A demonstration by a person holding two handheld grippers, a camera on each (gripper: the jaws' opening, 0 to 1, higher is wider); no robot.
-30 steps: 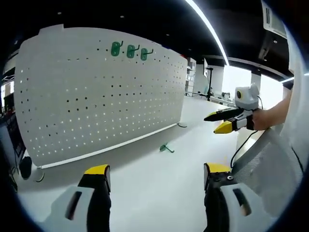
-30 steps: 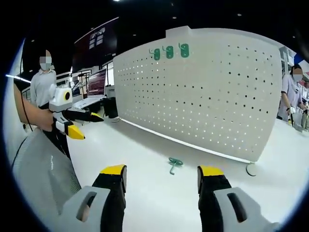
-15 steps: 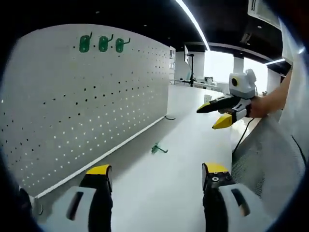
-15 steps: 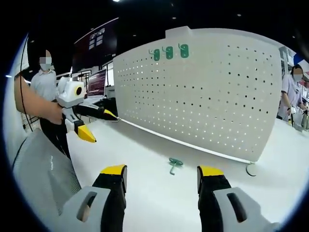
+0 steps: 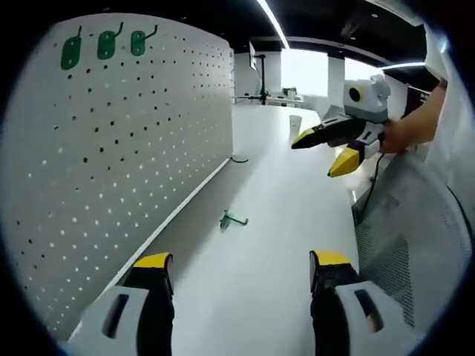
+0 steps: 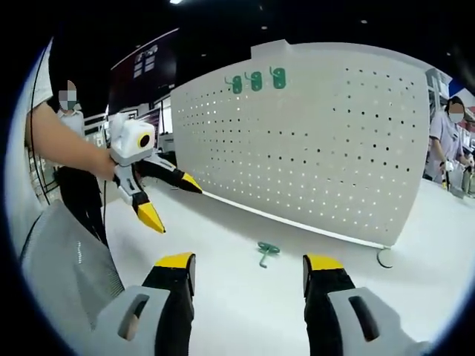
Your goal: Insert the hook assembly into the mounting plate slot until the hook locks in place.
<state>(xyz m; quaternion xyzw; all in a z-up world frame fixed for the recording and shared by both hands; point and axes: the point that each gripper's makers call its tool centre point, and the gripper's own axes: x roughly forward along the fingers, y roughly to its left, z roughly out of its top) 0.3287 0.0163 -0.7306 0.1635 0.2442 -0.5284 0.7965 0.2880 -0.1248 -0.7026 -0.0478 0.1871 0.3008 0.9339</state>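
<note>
A: Green hook assembly (image 6: 266, 251) lies loose on the white tabletop (image 6: 223, 297), just in front of the base of the standing pegboard, the mounting plate (image 6: 319, 141). Nothing grips it.

B: And the three green hooks (image 6: 255, 80) up top?

A: Already seated in a row near the plate's upper edge. Likely the model for where the loose one goes.

B: Grippers?

A: Right gripper (image 6: 249, 271): jaws parted wide, empty, aimed straight at the loose hook, which sits between the jaw tips in the right gripper view. My read: lined up for a pick. Left gripper (image 5: 236, 268): also spread, empty, pointed along the plate's face. In the left gripper view the hook (image 5: 231, 219) rests near the plate's foot, well ahead of the jaws.

B: Why both held off?

A: Judgement only: approach stage, hook not yet lifted, insertion not begun.

B: Surface, room?

A: Tabletop plain white, smooth, bare around the hook. Plate stands upright on small feet. Dark ceiling with strip lights, monitors behind, people standing at the far edges.
</note>
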